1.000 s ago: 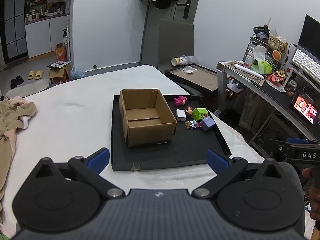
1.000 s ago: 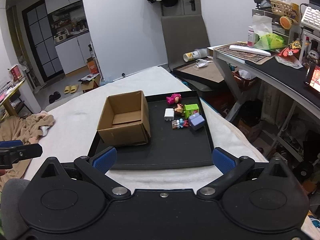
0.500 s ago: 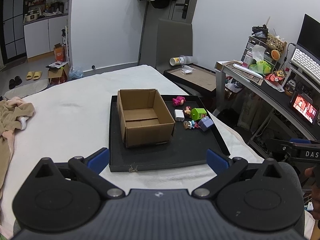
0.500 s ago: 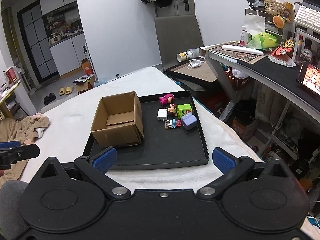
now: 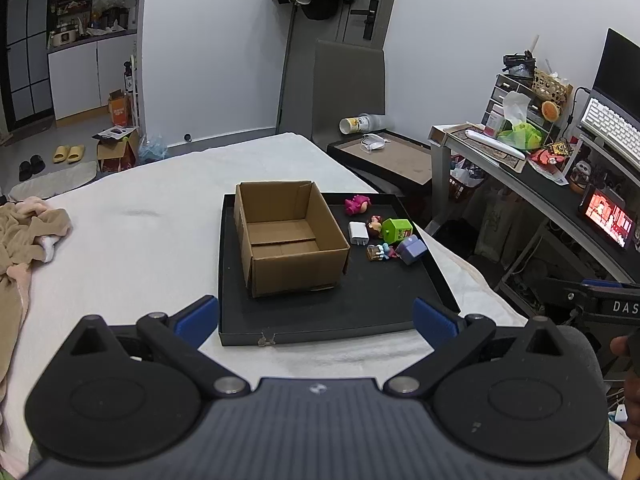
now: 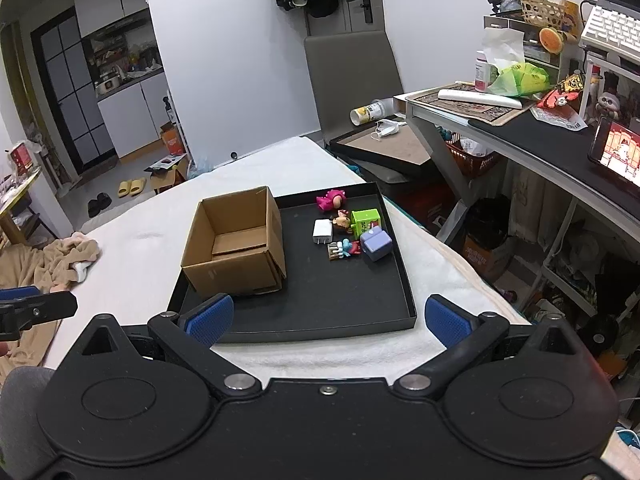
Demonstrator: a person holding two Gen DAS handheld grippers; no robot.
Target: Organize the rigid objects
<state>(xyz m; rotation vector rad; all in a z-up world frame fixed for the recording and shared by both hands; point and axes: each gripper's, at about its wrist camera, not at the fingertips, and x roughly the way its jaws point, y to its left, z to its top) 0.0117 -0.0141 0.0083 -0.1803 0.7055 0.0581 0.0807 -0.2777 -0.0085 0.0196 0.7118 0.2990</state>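
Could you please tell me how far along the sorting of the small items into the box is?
Nothing looks done: the cardboard box on the black tray is empty. Nothing is in hand; the left gripper and right gripper are open, short of the tray. The toys and white charger remain.

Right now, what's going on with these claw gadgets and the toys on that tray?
A person holds a claw tool in each hand, both aimed at a black tray on a white-covered bed. The left claw and right claw are open and hold nothing. An empty cardboard box sits on the tray, with small things clustered to its right: a pink figure, a white charger, a green cube and a lavender cube. Nothing is in the box yet.
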